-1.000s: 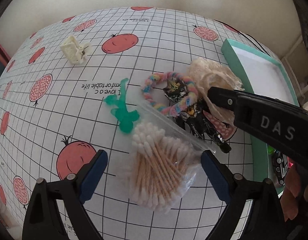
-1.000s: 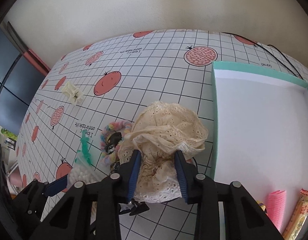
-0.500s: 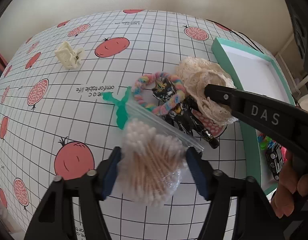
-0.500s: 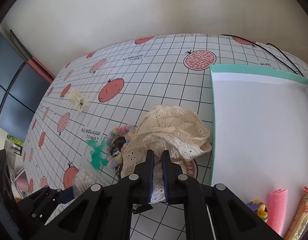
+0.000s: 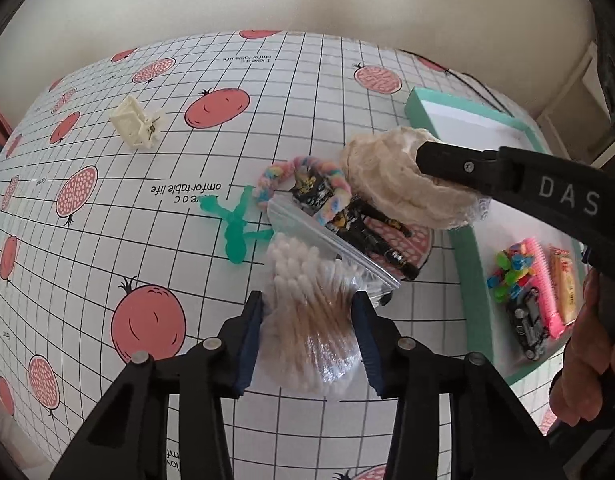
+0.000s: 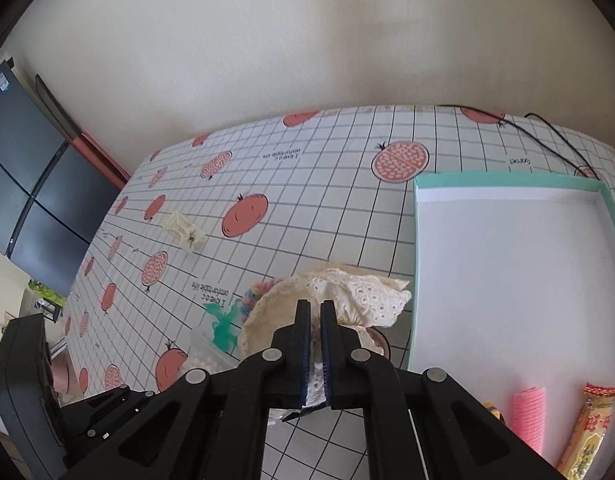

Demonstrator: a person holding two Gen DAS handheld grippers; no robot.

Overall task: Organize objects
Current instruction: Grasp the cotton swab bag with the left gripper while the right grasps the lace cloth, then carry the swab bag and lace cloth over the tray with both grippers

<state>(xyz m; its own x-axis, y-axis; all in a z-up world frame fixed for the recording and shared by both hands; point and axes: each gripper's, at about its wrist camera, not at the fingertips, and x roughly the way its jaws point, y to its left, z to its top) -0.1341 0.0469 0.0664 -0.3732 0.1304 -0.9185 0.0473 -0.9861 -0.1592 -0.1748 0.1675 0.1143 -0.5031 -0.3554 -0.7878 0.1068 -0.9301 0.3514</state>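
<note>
A clear zip bag of cotton swabs [image 5: 303, 264] lies on the grid-patterned tablecloth. My left gripper [image 5: 306, 304] is closing on it, and both blue pads press into its sides. My right gripper [image 6: 315, 305] is shut on a cream lace cloth [image 6: 347, 292], which bunches up between the pads and hangs just above the table. In the left wrist view the right gripper's black finger sits on top of the lace cloth [image 5: 391, 188]. A teal box [image 6: 417, 240] with a white floor stands to the right of the cloth.
A rainbow scrunchie [image 5: 275, 170], a black toy figure [image 5: 371, 236] and a green plastic figure [image 5: 233, 236] lie beside the bag. A cream hair claw [image 5: 135, 124] sits far left. The box holds a pink roll [image 6: 529, 416], a snack packet [image 6: 591, 432] and a toy car [image 5: 529, 320].
The left jaws have closed in from wide apart until they squeeze the swab bag. The right jaws have shut on the lace cloth and risen with it.
</note>
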